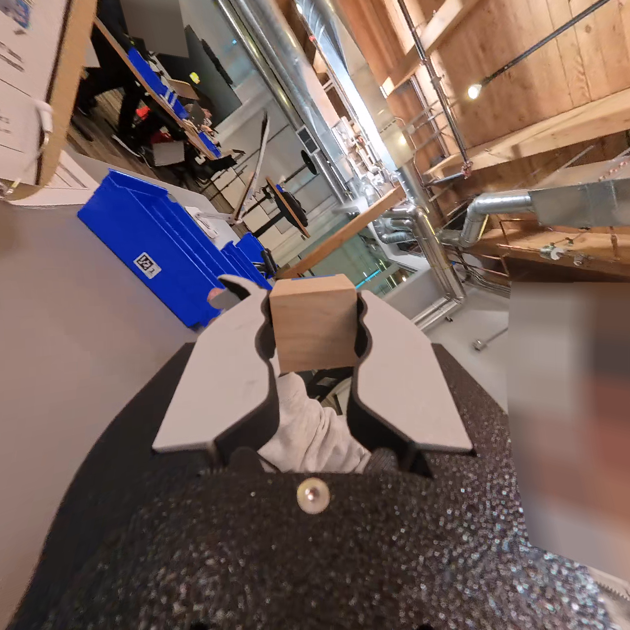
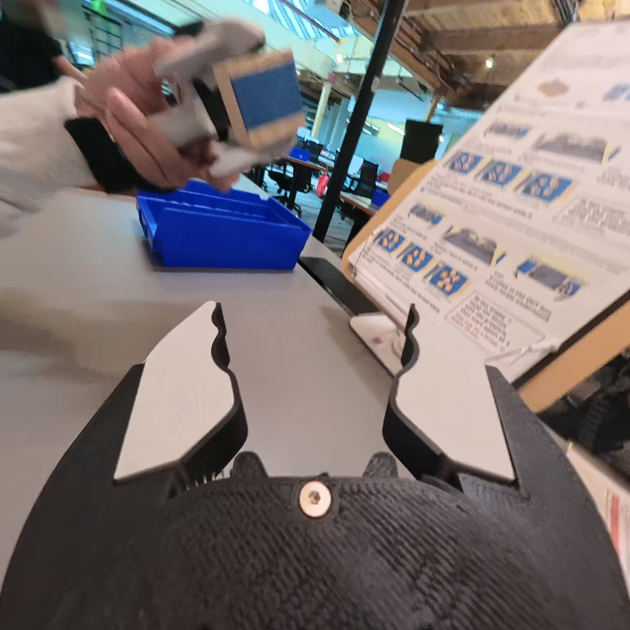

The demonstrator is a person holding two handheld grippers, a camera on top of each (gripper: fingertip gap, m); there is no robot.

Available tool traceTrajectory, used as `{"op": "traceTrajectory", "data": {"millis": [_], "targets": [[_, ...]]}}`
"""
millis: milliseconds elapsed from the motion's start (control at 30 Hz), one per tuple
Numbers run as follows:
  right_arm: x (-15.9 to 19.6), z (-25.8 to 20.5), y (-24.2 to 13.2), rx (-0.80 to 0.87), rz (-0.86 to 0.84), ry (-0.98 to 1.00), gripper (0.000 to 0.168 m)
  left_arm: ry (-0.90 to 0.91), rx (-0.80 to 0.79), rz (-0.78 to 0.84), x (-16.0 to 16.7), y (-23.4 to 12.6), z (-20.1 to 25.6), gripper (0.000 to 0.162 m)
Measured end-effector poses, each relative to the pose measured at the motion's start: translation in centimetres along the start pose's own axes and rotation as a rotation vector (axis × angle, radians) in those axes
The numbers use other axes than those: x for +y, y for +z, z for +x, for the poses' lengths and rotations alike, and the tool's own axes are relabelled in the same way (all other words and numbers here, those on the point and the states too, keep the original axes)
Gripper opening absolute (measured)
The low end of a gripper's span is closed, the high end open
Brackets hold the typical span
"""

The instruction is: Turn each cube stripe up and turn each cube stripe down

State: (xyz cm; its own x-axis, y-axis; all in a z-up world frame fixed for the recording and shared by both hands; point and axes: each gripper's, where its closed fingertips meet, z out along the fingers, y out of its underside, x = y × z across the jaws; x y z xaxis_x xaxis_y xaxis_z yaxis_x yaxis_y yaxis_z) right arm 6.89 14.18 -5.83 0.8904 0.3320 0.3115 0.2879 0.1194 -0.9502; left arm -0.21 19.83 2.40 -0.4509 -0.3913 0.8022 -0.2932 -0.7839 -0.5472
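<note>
My left gripper is shut on a wooden cube and holds it up in the air, rolled to one side. A plain wood face looks at the camera and a thin blue edge shows on the cube's far face. In the right wrist view the same cube shows high at the upper left, blurred, with its blue stripe face towards this camera, held by the left gripper in a person's hand. My right gripper is open and empty, low over the grey table.
A blue bin stands on the table at the back; it also shows in the left wrist view. An instruction board on a stand leans at the right. The table's edge runs along the right. A white sleeve shows behind the cube.
</note>
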Motion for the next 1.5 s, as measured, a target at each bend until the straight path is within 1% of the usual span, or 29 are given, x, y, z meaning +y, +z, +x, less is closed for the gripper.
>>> {"op": "traceTrajectory", "data": {"millis": [133,200,233,300,333,433,500,567,667,833,900,1067,1300,1433,1500], "targets": [[-4.1,0.6,1.2,-0.083,0.072,-0.082,0.098,-0.026,0.034,-0.021,0.8,2.1,-1.4,0.045],[-5.1,0.4,1.7,-0.140,0.090,-0.118,0.095,-0.038,0.043,-0.026,1.1,3.0,-2.0,0.045],[-5.5,0.2,1.9,-0.164,0.102,-0.133,0.091,-0.040,0.051,-0.033,1.3,3.3,-2.2,0.045],[-6.0,0.0,2.2,-0.171,0.158,-0.149,0.089,-0.051,0.057,-0.048,1.6,3.9,-2.6,0.045],[-6.0,0.0,2.5,-0.180,0.179,-0.159,0.085,-0.050,0.065,-0.058,1.8,4.1,-2.8,0.045],[-4.7,-0.2,3.0,-0.215,0.114,-0.189,0.085,-0.063,0.089,-0.080,2.3,4.6,-3.1,0.045],[-4.4,0.0,3.1,-0.208,0.096,-0.204,0.084,-0.075,0.091,-0.098,2.3,4.8,-3.4,0.045],[-4.6,-0.3,3.0,-0.226,0.110,-0.185,0.083,-0.077,0.105,-0.104,2.2,5.0,-3.5,0.045],[-4.7,-0.2,3.1,-0.209,0.116,-0.209,0.077,-0.107,0.142,-0.115,2.6,5.3,-3.4,0.045],[-4.7,-0.6,3.2,-0.225,0.116,-0.225,0.070,-0.106,0.158,-0.135,3.1,5.9,-2.9,0.045],[-4.8,-0.8,3.1,-0.235,0.122,-0.229,0.064,-0.102,0.157,-0.138,3.2,5.9,-2.9,0.045],[-5.5,-0.6,2.6,-0.235,0.159,-0.217,0.057,-0.108,0.161,-0.133,3.1,6.0,-2.7,0.045],[-5.7,-0.5,2.4,-0.239,0.172,-0.213,0.054,-0.117,0.156,-0.144,3.3,6.4,-2.8,0.045],[-5.4,-0.6,2.3,-0.251,0.161,-0.218,0.044,-0.126,0.161,-0.150,3.5,6.6,-2.9,0.045],[-5.3,-0.6,2.3,-0.259,0.159,-0.212,0.044,-0.121,0.154,-0.152,3.5,6.7,-2.9,0.045]]}}
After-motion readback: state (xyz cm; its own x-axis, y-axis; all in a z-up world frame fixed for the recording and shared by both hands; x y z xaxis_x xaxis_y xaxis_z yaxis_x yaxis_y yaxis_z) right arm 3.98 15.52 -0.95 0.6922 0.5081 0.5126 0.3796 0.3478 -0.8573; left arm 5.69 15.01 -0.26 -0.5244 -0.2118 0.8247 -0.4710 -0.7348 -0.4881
